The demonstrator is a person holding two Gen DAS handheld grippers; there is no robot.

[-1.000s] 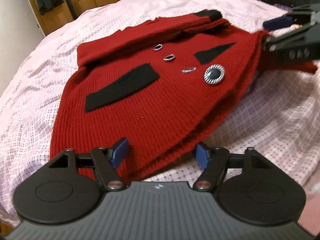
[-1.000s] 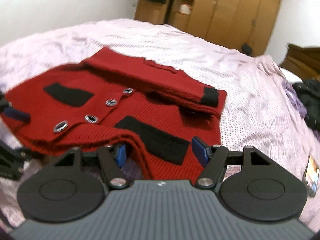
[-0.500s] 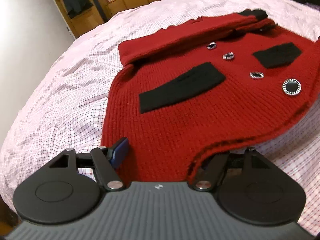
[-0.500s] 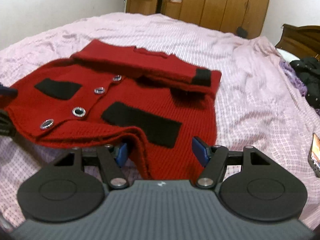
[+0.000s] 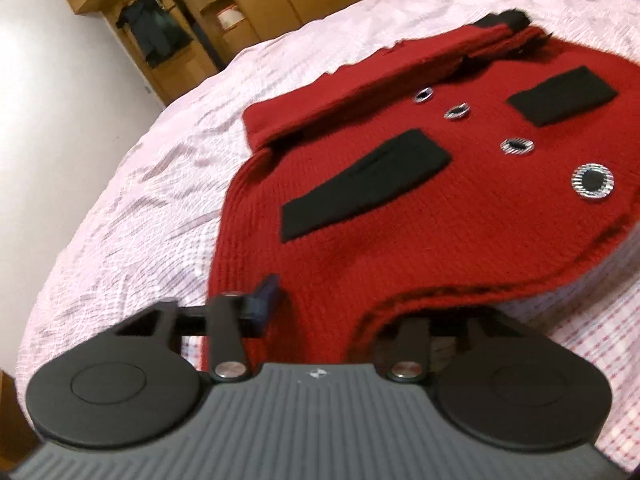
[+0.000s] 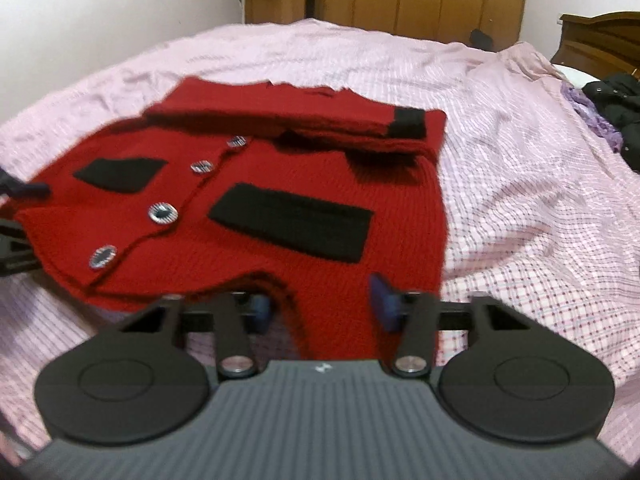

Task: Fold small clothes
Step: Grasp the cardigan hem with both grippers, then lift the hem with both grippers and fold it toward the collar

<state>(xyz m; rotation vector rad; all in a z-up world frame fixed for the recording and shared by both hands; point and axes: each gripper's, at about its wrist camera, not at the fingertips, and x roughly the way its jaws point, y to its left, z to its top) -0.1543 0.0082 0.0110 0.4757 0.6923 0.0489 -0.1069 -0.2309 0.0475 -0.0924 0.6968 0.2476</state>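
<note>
Both jaw pairs just narrowed on hem since earlier frame: left gripper point(image 5: 336, 300), right gripper point(image 6: 324, 300), pinching red knit cardigan point(image 5: 400, 208). Soft, limp, thick; best gripped at hem corners.

bed point(image 6: 520, 208): pink checked sheet | on it: red cardigan point(image 6: 320, 240), dark clothes point(image 6: 616, 116)

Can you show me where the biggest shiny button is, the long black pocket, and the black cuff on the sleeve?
Biggest button point(image 5: 593, 181), left wrist view, on its dark centre.
Long pocket point(image 6: 294, 221), right wrist view, on the middle of the black flap.
Cuff point(image 6: 409, 123), right wrist view, on the black band at the sleeve's end.
</note>
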